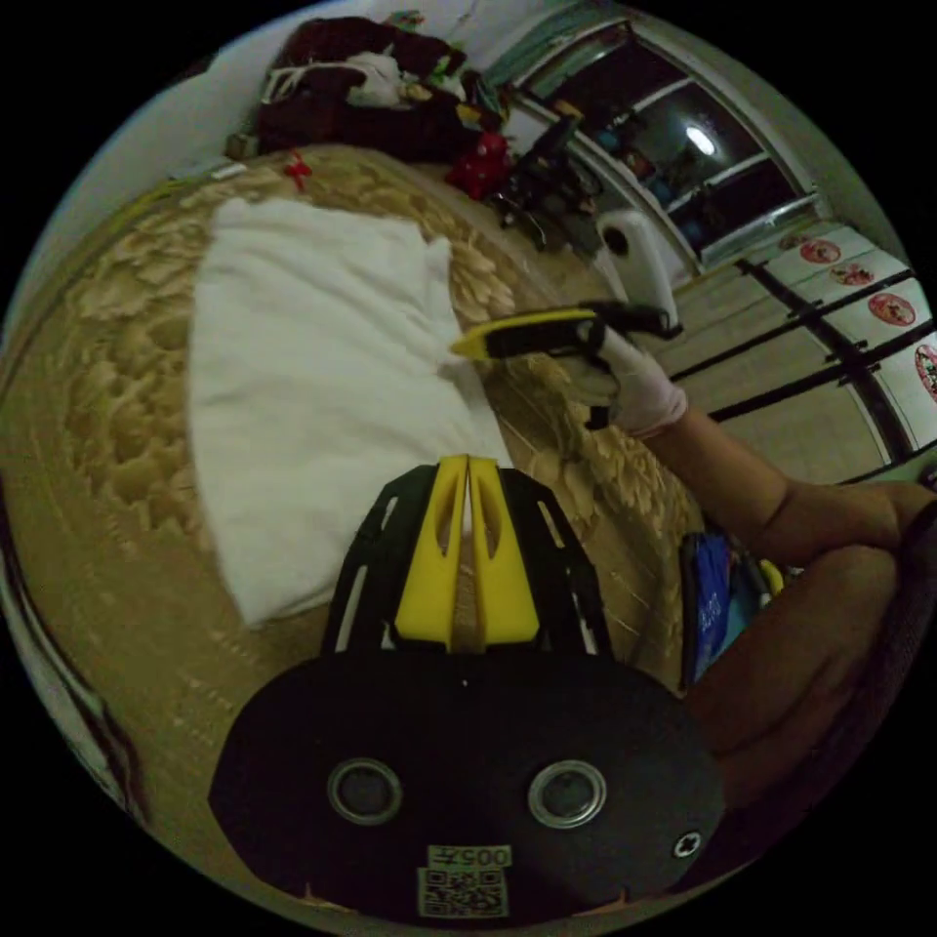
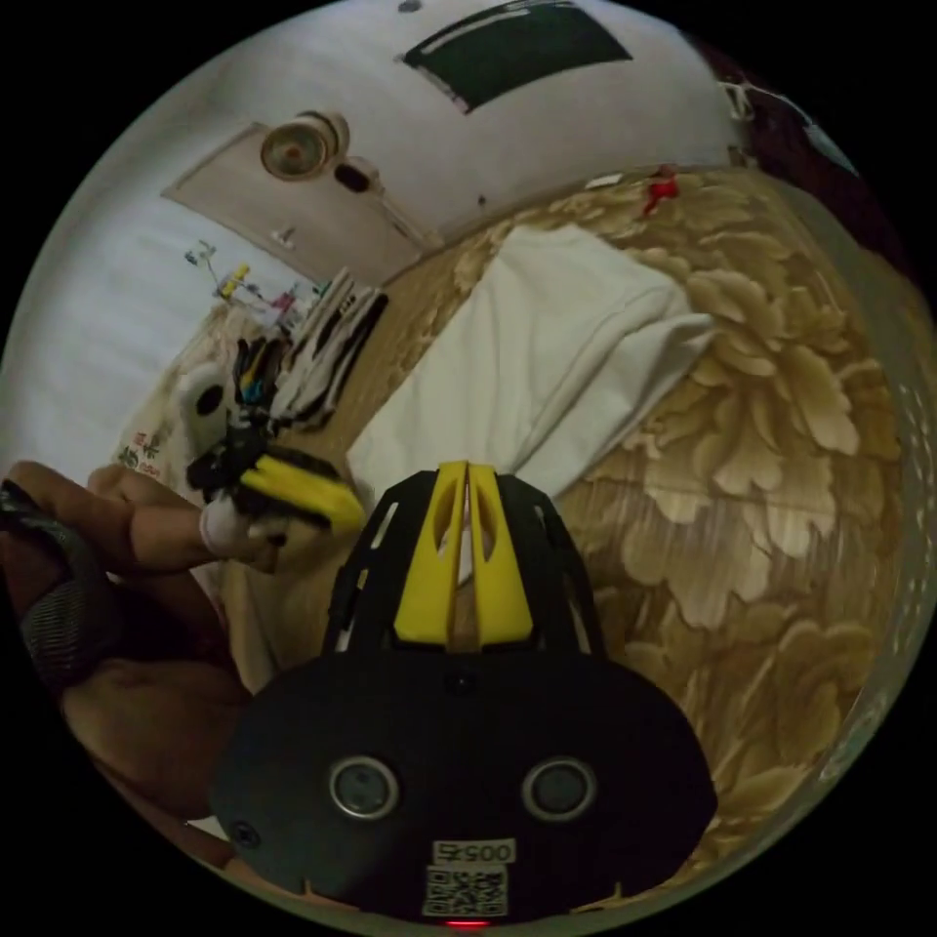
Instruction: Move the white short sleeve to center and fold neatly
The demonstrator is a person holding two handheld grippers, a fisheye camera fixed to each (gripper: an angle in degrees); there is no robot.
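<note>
- One white short-sleeve shirt (image 1: 322, 390), folded into a rough rectangle, lying flat on the bed with the tan flower-pattern cover (image 1: 117, 410). It sits about mid-bed, with one end reaching toward the edge where the person is.
- Two grippers, both yellow-jawed with black bodies. The left gripper (image 1: 467, 498) has its jaws pressed together at the near end of the shirt, with a thin sliver of white between the tips. Can't really tell if that's fabric being pinched.
- The right gripper (image 2: 465, 508) looks the same in its own view: jaws pressed together over the shirt's edge, with a pale strip in the slot. In the left gripper view its tip touches the shirt's side edge.
- One gloved hand (image 1: 639, 386) holds the right gripper; the bare forearm runs off the frame.
- Shirt looks plain and soft. In the right gripper view a folded layer runs along one long side, with a sleeve-like flap sticking out at a corner.
- It's pretty dark. A dark pile of clothes (image 1: 371, 88) at the far edge of the bed is hard to make out, as is a small red thing (image 1: 298, 171) near it.
</note>
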